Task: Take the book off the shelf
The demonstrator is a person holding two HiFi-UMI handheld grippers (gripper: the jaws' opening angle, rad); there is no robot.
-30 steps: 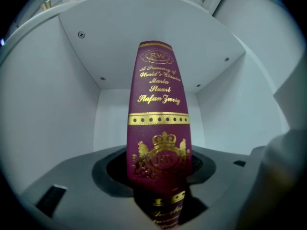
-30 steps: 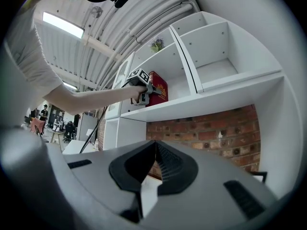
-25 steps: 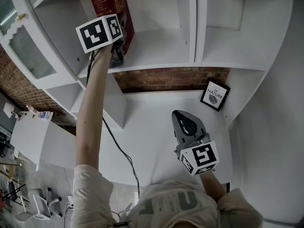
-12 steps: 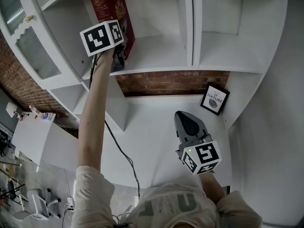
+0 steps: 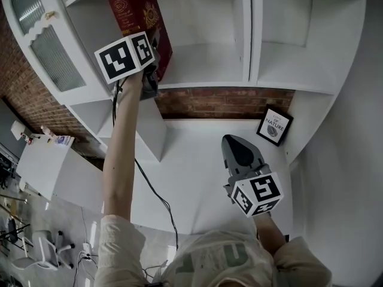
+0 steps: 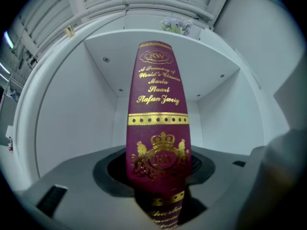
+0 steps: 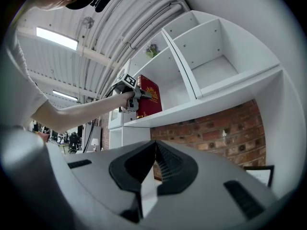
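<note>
A dark red book point(image 5: 140, 23) with gold print stands in a compartment of the white shelf point(image 5: 209, 61), leaning a little. My left gripper point(image 5: 152, 70) is raised to it and shut on the lower part of its spine; in the left gripper view the spine point(image 6: 158, 143) fills the gap between the jaws. In the right gripper view the book point(image 7: 148, 96) and the left gripper point(image 7: 128, 91) show at the shelf's front edge. My right gripper point(image 5: 238, 151) hangs low over the white desk, shut with nothing in it point(image 7: 146, 176).
A small framed picture point(image 5: 274, 124) leans on the desk against the brick wall point(image 5: 221, 100). An empty compartment point(image 5: 299, 46) lies right of the book. A glass-doored cabinet point(image 5: 42, 46) stands at left. A black cable point(image 5: 152, 187) trails from the left gripper.
The view has shifted slightly; the left gripper and book stay together at the shelf front, the book tilted a little more. The right gripper has hardly moved.
</note>
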